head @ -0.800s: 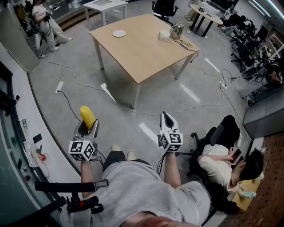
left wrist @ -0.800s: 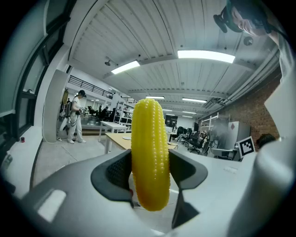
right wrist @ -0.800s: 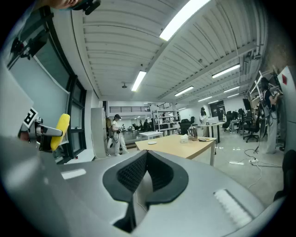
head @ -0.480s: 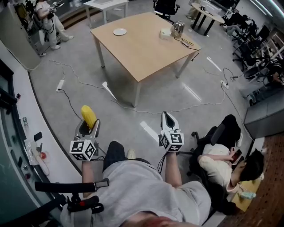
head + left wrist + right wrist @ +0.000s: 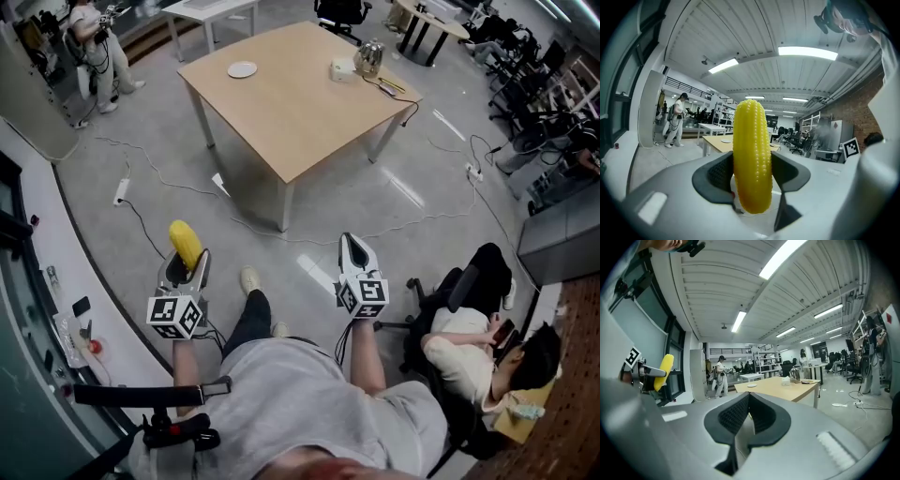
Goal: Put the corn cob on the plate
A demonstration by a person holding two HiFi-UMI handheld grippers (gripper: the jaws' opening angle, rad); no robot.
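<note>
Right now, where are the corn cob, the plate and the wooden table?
corn cob [image 5: 751, 154], left gripper view, mid-length on its kernels, between the jaws.
plate [image 5: 242, 69], head view, centre of the dish.
wooden table [image 5: 300, 108], head view, bare top.

1. From above, only the top of the corn cob [image 5: 184, 244] pokes out. The rest is buried between the left gripper [image 5: 185, 267] jaws.
2. The plate [image 5: 242, 69] on the desk [image 5: 300, 122] is too tiny to tell if anything's on it.
3. No clue what the shiny thing [image 5: 371, 61] at the desk's far corner is.
4. The standing person [image 5: 89, 37] top left is clipped by the edge.
</note>
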